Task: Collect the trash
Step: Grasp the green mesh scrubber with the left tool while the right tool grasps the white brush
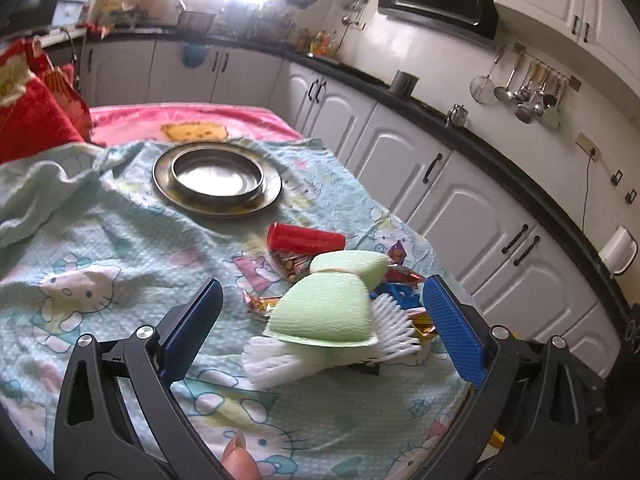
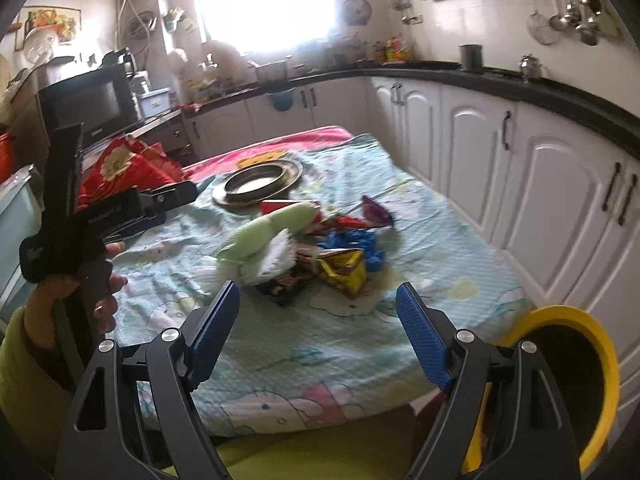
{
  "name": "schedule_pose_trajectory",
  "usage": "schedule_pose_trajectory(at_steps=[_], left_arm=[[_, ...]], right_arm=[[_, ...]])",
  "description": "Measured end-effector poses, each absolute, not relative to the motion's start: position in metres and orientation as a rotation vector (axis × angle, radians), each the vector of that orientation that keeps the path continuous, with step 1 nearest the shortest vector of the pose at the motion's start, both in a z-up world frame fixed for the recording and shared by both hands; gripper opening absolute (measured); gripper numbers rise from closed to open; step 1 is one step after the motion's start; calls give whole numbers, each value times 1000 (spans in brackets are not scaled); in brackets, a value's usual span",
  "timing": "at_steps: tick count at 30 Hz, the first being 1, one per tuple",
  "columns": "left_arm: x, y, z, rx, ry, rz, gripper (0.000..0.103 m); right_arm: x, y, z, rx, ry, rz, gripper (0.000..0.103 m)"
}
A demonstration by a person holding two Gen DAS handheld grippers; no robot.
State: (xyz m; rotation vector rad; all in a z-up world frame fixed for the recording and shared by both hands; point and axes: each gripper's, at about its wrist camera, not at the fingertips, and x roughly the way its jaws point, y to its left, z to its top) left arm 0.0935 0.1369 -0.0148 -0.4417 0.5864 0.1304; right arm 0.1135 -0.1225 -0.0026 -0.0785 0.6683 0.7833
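Barely starting. Left claw (image 1: 322, 328) hovering with jaws spread wide and empty just short of the green foam net (image 1: 326, 312) topping the trash pile (image 2: 320, 252). Right claw (image 2: 318, 336) likewise gaping, gripping nothing, hanging back near the surface's (image 2: 280, 344) front edge. Wrappers, red tube (image 1: 306, 238) and white foam sleeve (image 1: 340, 344) all lying heaped toward the right edge. Yellow-rimmed bin (image 2: 560, 364) waiting off the front right corner, contents hidden. Seemingly everything remaining to collect.

Litter heap (image 2: 316, 256) on the patterned cloth — green foam netting (image 1: 326, 308), white netting, crumpled foil wrappers (image 2: 344, 270).
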Motion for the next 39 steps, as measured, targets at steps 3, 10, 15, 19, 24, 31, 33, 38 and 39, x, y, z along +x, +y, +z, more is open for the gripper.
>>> schedule_pose_trajectory(at_steps=[3,10,15,19,24,31,33,38,39], left_arm=[[101,148,-22,-480,626,101,92],[121,156,-38,-538,686,37,92],[138,154,-47,-562,725,-17,92],[149,154,-56,-572,759,-25,92],[160,153,-66,-567,796,-30,92],[169,145,-78,-552,838,-38,92],[170,144,-81,-551,849,-41,92],[169,142,-82,-543,850,-46,92],[169,142,-82,-546,847,-48,92]], right_arm=[[117,-104,-9,-106,667,818,74],[127,-72,-25,-132,690,865,64],[138,-59,-35,-135,721,883,49],[146,-48,-42,-131,742,904,42],[150,-41,-53,-129,792,923,19],[148,-44,-59,-125,813,925,12],[147,-45,-59,-121,816,925,12],[145,-46,-59,-121,822,927,9],[148,-44,-59,-122,824,929,9]])
